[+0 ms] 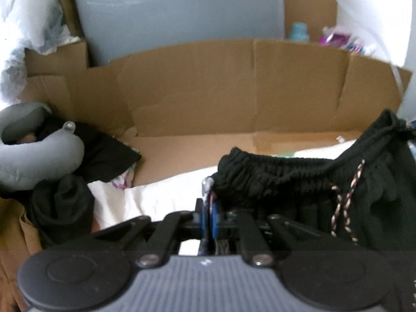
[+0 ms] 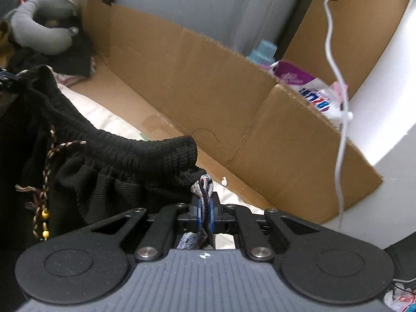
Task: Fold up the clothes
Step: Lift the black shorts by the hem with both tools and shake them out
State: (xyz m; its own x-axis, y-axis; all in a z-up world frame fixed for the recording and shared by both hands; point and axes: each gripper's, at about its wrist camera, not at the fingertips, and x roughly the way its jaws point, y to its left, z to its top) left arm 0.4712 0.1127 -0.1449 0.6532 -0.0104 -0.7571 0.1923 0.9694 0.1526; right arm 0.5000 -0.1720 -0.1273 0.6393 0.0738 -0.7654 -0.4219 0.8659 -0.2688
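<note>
A black garment (image 1: 286, 179) with a ribbed elastic waistband hangs stretched between my two grippers above the white sheet (image 1: 161, 197). My left gripper (image 1: 210, 208) is shut on one end of the waistband, where a pale patterned bit of cloth sticks out between the blue pads. In the right wrist view the same garment (image 2: 117, 161) runs off to the left. My right gripper (image 2: 205, 208) is shut on the other waistband end, also with patterned cloth in its pads. A braided drawstring (image 1: 345, 200) (image 2: 49, 156) with beads dangles from the waistband's middle.
A low cardboard wall (image 1: 234, 85) (image 2: 208, 78) stands behind the sheet. A grey neck pillow (image 1: 39, 156) (image 2: 44, 33) lies on dark clothes (image 1: 62, 208) at the left. A blue bottle (image 2: 262, 52), a purple-white bag (image 2: 306, 85) and a hanging white cable (image 2: 338, 104) are at the right.
</note>
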